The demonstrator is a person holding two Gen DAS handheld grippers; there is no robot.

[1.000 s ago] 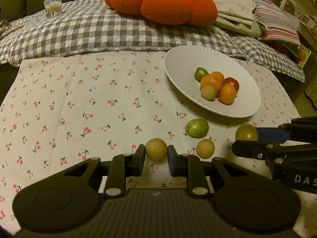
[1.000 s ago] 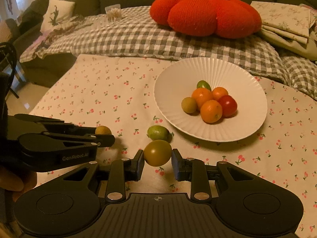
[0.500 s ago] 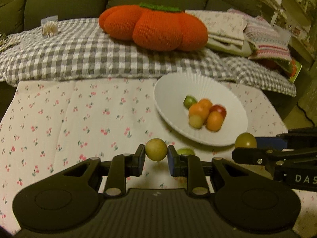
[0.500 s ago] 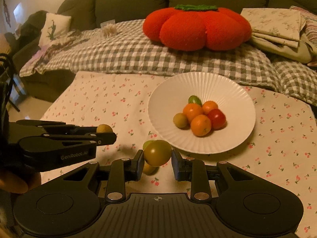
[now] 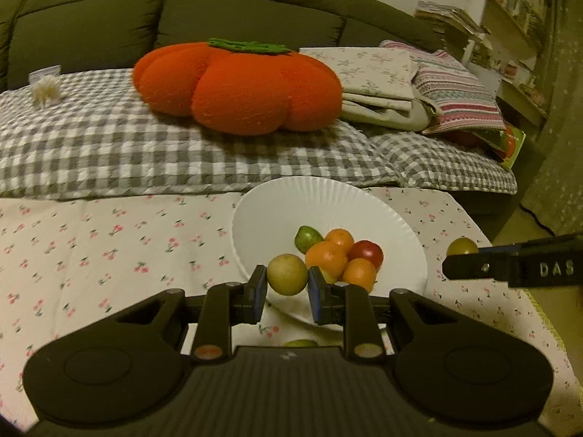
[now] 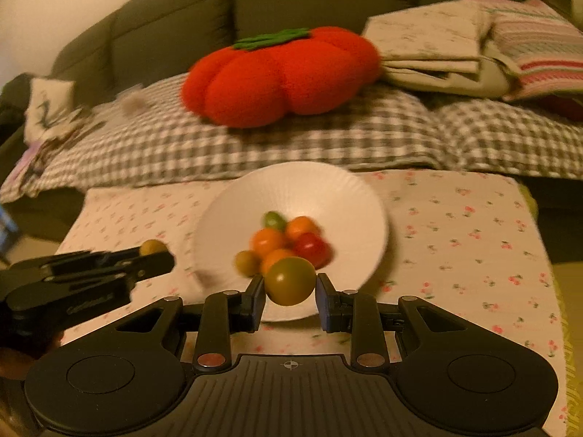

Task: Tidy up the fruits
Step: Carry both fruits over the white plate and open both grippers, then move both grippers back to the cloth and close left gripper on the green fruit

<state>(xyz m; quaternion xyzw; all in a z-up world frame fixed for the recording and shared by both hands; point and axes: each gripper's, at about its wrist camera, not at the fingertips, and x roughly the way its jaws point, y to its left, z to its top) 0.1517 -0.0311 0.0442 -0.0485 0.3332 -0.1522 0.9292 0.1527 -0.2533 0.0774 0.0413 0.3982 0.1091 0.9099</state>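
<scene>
Over the plate (image 5: 262,218) now, both grippers nearer, fruits still clamped

Right tongs (image 6: 289,293) clamp green-brown fruit (image 6: 289,281) before white plate (image 6: 349,196).

Readable lettering
The letters "DAS" stood in pale print on the right gripper (image 5: 461,255), at the frame's right edge.
</scene>
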